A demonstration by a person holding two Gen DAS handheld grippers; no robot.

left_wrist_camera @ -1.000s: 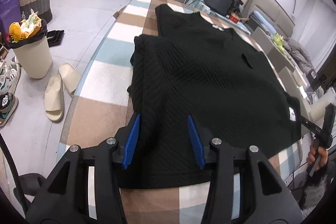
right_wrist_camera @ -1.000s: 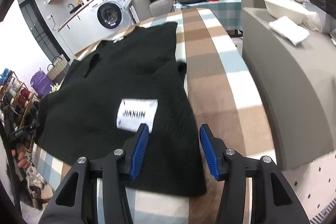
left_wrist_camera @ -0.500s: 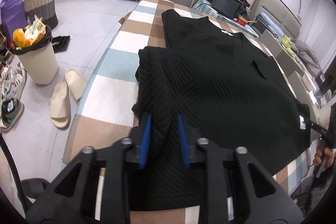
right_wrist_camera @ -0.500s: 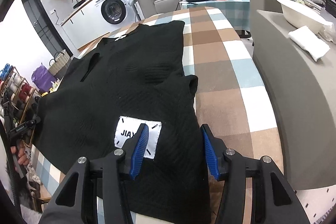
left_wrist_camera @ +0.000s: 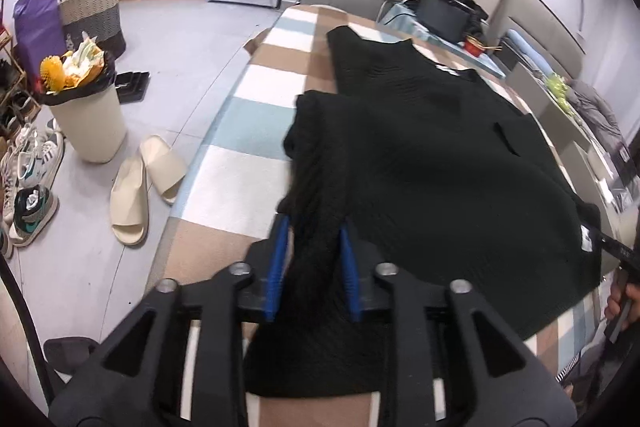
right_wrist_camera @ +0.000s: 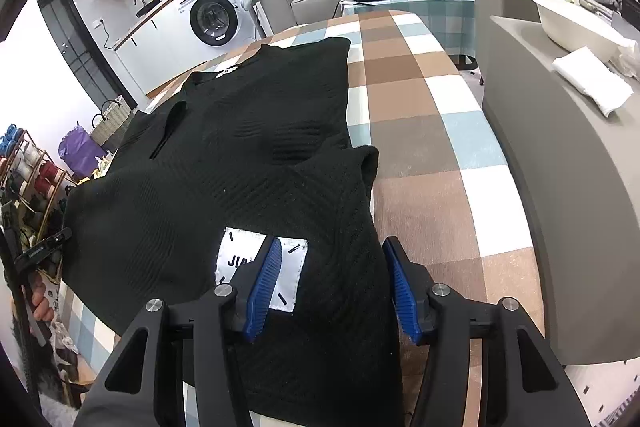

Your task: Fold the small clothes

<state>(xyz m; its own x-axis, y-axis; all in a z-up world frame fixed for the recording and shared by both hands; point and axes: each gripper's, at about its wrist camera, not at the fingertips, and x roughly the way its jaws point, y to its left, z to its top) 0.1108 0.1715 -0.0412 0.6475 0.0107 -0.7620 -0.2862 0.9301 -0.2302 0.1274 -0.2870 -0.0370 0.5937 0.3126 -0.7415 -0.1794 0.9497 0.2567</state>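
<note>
**Left grip on hem, right not closed yet**

Black knit top (left_wrist_camera: pixel 432 155) flat on checked table (left_wrist_camera: pixel 248 155), both sleeves already turned in. Left gripper (left_wrist_camera: pixel 312 259) now pinching a bunched, lifted ridge of the near hem; jaws closed hard half a second ago, just reopened slightly, cloth between the blue pads. Right gripper (right_wrist_camera: pixel 332 283) spread, straddling the hem beside the white label (right_wrist_camera: pixel 262 267), edged forward since a second ago, not clamped. Likely next: right closes, then the bottom-up fold.

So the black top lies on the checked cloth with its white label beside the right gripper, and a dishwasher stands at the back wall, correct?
Not quite: the right wrist view shows a washing machine there, not a dishwasher. The black top, checked cloth, white label and right gripper are as you say.
</note>
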